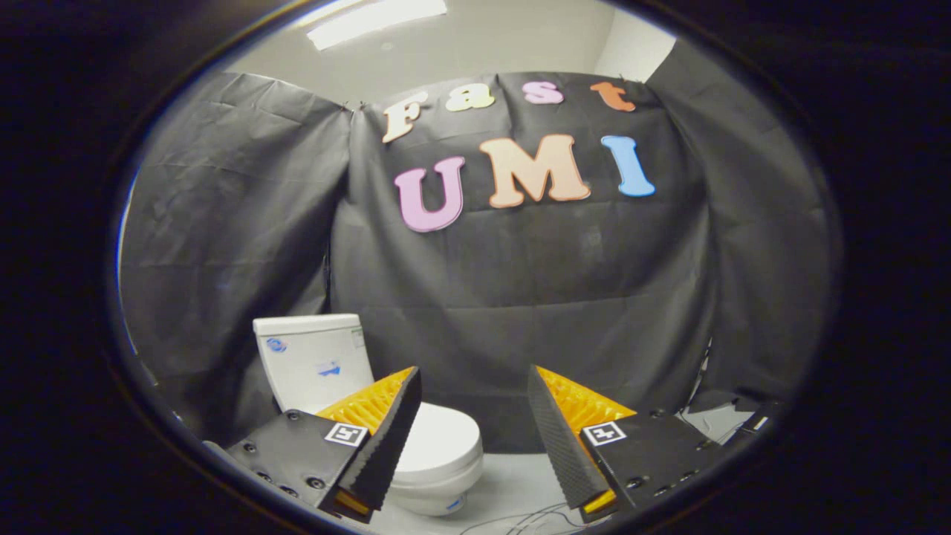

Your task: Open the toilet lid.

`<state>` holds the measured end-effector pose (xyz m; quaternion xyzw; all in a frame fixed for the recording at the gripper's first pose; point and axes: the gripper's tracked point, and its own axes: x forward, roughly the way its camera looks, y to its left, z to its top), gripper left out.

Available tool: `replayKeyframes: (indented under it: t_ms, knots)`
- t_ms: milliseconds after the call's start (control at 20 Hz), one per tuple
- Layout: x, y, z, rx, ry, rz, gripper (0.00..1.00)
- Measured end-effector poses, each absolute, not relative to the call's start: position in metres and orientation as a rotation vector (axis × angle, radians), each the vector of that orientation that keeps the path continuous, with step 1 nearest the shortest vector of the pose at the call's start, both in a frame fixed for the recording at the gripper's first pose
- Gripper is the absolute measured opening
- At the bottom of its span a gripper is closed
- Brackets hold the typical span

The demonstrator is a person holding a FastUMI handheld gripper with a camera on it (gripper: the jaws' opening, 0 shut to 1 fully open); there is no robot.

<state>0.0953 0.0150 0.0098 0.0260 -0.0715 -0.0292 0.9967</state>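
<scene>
A white toilet stands against the black cloth wall, below and ahead of my gripper. Its tank (316,360) rises beyond my left finger. The lid (440,437) lies flat and closed over the bowl (438,487), partly hidden behind the left finger (383,438). My gripper (474,375) is open, with a wide gap between the fingers and nothing held. The lid sits just ahead of the left finger, apart from both fingers.
Black cloth walls close in the booth behind and on both sides of the toilet. The pale floor (513,483) shows between my fingers, with thin cables (520,520) lying on it near the front. A ceiling light (375,18) glows overhead.
</scene>
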Motion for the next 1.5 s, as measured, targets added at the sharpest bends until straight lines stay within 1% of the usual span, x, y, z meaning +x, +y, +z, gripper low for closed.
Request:
replayKeyframes:
  t_ms: [100,300,400,600,650,750,950,1000,1100,1250,1500]
  knots:
    - [0.101,0.010,0.023,0.072,-0.209,-0.136,0.89]
    - [0.109,0.026,0.050,0.138,-0.333,-0.215,0.86]
    - [0.111,0.031,0.061,0.175,-0.389,-0.267,0.86]
    - [0.112,0.037,0.069,0.186,-0.443,-0.417,0.85]
    - [0.110,0.042,0.071,0.182,-0.451,-0.439,0.84]
    - [0.113,0.058,0.080,0.209,-0.493,-0.434,0.83]
    - [0.110,0.037,0.059,0.266,-0.463,-0.653,0.80]
    - [0.108,0.042,0.055,0.289,-0.463,-0.669,0.80]
    - [0.119,0.062,0.053,0.343,-0.481,-0.626,0.79]
    - [0.120,0.065,0.038,0.385,-0.504,-0.673,0.79]
    - [0.130,0.093,0.011,0.538,-0.518,-0.654,0.79]
